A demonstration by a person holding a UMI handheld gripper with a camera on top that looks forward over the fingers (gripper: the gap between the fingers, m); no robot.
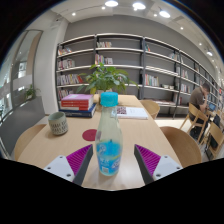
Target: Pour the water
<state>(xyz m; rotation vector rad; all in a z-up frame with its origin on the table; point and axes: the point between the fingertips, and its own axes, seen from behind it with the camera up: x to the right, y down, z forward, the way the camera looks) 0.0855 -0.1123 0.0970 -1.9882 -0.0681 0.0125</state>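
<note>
Gripper [108,160] clamped on bottle [108,130] — both pads [77,158] pressing its sides, upright, cap on, kept level so nothing spills. Cup [58,123] left of bottle on table [150,135] — likely pour target. Books [77,102], plant [105,76] behind bottle.

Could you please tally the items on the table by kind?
Bottles: 1, the blue-capped bottle, between the gripper fingers
Cups: 1, the mug
Plants: 1, the potted plant
Book stacks: 1, the stacked books
Coasters: 1, the red coaster
Total: 5
</note>
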